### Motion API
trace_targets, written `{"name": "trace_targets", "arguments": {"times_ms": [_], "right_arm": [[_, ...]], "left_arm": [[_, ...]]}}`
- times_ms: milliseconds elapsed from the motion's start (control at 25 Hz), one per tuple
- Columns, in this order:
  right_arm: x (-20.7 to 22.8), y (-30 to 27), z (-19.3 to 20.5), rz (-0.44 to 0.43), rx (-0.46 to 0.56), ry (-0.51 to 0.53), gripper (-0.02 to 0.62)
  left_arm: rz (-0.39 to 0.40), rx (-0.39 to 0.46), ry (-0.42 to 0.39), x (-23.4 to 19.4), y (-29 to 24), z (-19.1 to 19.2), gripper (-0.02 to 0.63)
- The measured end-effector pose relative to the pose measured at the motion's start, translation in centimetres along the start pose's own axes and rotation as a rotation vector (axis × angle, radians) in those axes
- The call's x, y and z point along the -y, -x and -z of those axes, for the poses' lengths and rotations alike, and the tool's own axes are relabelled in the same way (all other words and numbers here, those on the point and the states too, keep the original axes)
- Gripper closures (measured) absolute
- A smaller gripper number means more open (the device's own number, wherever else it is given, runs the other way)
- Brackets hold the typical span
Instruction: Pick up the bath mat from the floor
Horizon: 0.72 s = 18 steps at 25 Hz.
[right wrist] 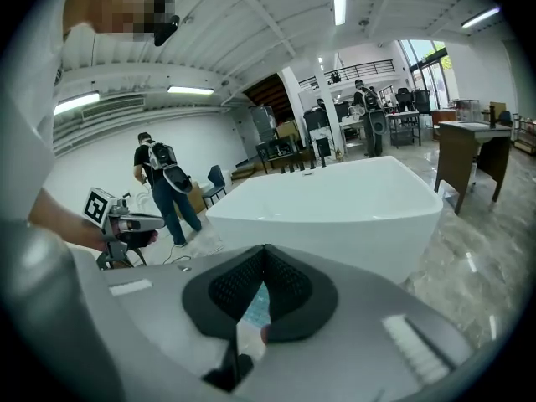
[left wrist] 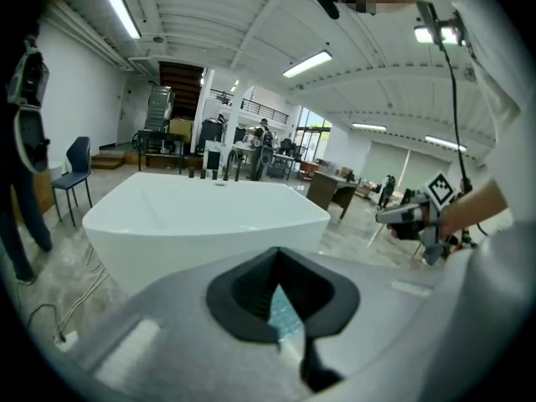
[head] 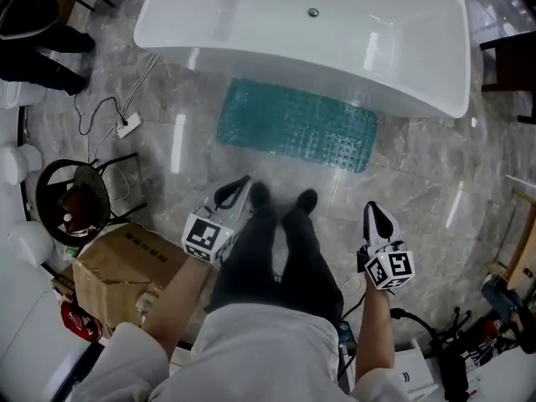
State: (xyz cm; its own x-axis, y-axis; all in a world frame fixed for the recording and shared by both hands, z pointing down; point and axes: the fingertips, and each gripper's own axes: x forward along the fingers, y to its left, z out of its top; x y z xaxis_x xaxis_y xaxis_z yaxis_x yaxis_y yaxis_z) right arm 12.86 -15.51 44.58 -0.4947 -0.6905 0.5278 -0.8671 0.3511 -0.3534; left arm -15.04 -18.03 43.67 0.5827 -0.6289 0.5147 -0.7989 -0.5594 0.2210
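Left hand-held gripper (head: 233, 196) and right hand-held gripper (head: 376, 221) both have their jaws closed on nothing. Ahead of and below them, the bath mat (head: 297, 126) lies flat on the floor (head: 419, 170) beside the bathtub (head: 402, 99), untouched. Reaching, gripping and lifting all remain.

Glossy bathtub (head: 377, 32), nubbly bath mat (head: 297, 126)

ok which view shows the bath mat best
The head view: the whole teal bath mat lies flat on the floor beside the bathtub. The left and right gripper views each show only a teal sliver of it past their shut jaws.
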Motion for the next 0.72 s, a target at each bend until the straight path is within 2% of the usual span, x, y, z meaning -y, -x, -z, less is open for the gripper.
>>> {"name": "trace_targets", "arguments": {"times_ms": [200,360,560,720], "right_arm": [[2.5,-4.3,4.6,-0.015,-0.024,0.009,0.591],[5.3,-7.7,8.9,0.021,-0.042,0.003,0.591],[10.9,-11.7,13.8,0.102,-0.034,-0.035,0.591],[14.2,-14.7,17.3,0.111,-0.038,-0.028,0.591]], "left_arm": [[-0.009,0.009,0.021,-2.7,-4.0,5.0,0.607],[-0.043,0.005,0.042,-5.6,-6.9,9.5,0.607],[-0.061,-0.019,0.02,-8.4,-10.8,15.3,0.606],[-0.059,-0.039,-0.013,-11.1,-13.6,19.6,0.606]]}}
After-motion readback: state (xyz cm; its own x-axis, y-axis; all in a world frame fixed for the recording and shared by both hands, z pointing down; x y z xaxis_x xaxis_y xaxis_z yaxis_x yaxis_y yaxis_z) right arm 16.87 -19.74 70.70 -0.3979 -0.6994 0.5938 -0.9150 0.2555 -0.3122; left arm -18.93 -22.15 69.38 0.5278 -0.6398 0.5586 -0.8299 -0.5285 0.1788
